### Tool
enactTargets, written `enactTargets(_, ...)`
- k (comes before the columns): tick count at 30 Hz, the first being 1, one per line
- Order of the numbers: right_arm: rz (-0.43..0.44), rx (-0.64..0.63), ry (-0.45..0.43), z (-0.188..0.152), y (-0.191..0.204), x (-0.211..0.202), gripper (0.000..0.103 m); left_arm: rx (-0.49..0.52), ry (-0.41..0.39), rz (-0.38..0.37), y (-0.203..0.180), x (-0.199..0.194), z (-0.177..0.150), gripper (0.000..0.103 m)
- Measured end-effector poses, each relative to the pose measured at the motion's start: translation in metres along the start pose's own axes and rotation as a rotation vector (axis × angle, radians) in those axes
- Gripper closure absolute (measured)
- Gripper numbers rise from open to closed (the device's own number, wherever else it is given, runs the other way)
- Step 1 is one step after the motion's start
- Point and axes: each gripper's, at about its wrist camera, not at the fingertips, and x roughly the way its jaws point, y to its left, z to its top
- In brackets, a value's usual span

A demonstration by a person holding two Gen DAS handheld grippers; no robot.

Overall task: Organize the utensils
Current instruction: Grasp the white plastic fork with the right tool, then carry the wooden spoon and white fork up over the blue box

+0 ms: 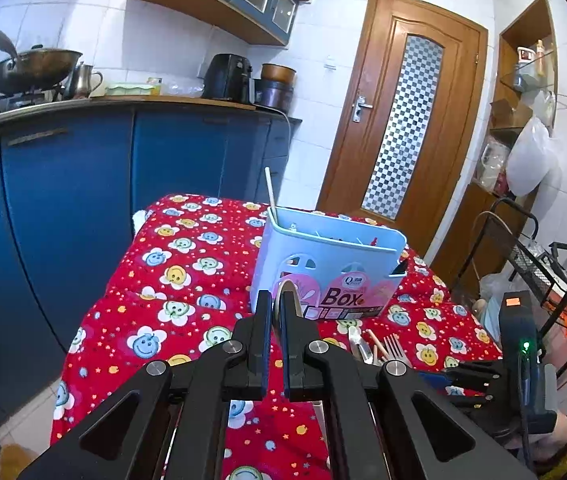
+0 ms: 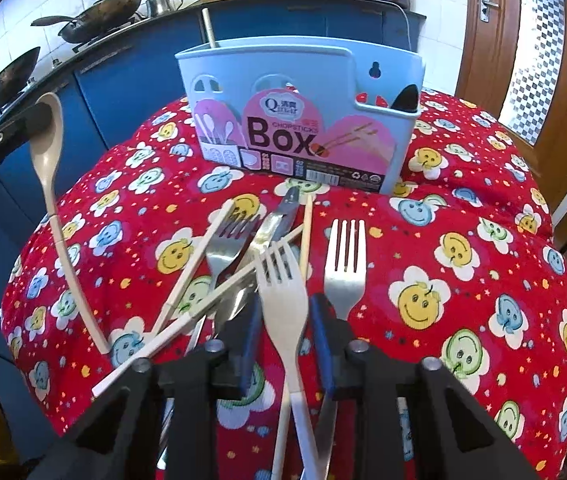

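A light-blue chopstick box [image 2: 303,80] stands upright on the red smiley-face tablecloth [image 2: 463,240], with one chopstick [image 2: 209,28] sticking up at its left end. In front of it lies a pile of utensils: two metal forks [image 2: 343,264], a knife [image 2: 279,216] and pale chopsticks [image 2: 305,236]. My right gripper [image 2: 285,320] is over the pile, its pads against the sides of a white plastic fork [image 2: 283,292]. My left gripper [image 1: 276,300] is shut on a beige spoon [image 2: 45,148], held by its bowl left of the box [image 1: 323,264], handle hanging down.
Blue kitchen cabinets [image 1: 83,200] with woks [image 2: 103,8] and an air fryer [image 1: 229,76] on the counter run behind and left of the table. A wooden door [image 1: 403,120] is behind the box. A black wire rack [image 1: 543,280] stands at the right.
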Motion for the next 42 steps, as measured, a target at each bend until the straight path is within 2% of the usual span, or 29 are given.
enactTargets(1, -0.006, 0.003, -0.009, 0.000, -0.001, -0.001, 0.092, 0.002, 0.000, 0.001, 0.000, 0.000, 0.000, 0.099)
enactTargets(4, 0.007, 0.035, -0.026, 0.001, -0.009, -0.005, 0.097, 0.005, 0.001, 0.001, -0.001, 0.001, -0.001, 0.099)
enactTargets(9, 0.036, 0.090, -0.044, -0.001, -0.022, -0.012, 0.097, 0.009, 0.001, 0.001, -0.003, 0.001, 0.000, 0.099)
enactTargets(15, 0.101, 0.150, -0.137, -0.002, -0.035, -0.035, 0.097, 0.019, -0.032, 0.004, -0.006, -0.003, 0.007, 0.099)
enactTargets(23, 0.142, 0.203, -0.265, -0.001, -0.050, -0.060, 0.097, 0.054, -0.078, 0.026, -0.013, -0.008, 0.019, 0.099)
enactTargets(28, 0.165, 0.232, -0.300, 0.004, -0.057, -0.065, 0.097, 0.097, -0.127, 0.048, -0.022, -0.010, 0.041, 0.099)
enactTargets(35, 0.214, 0.293, -0.425, 0.020, -0.071, -0.083, 0.097, 0.152, -0.199, 0.079, -0.035, -0.008, 0.085, 0.099)
enactTargets(42, 0.255, 0.329, -0.501, 0.049, -0.087, -0.084, 0.097, 0.191, -0.244, 0.084, -0.046, 0.008, 0.126, 0.099)
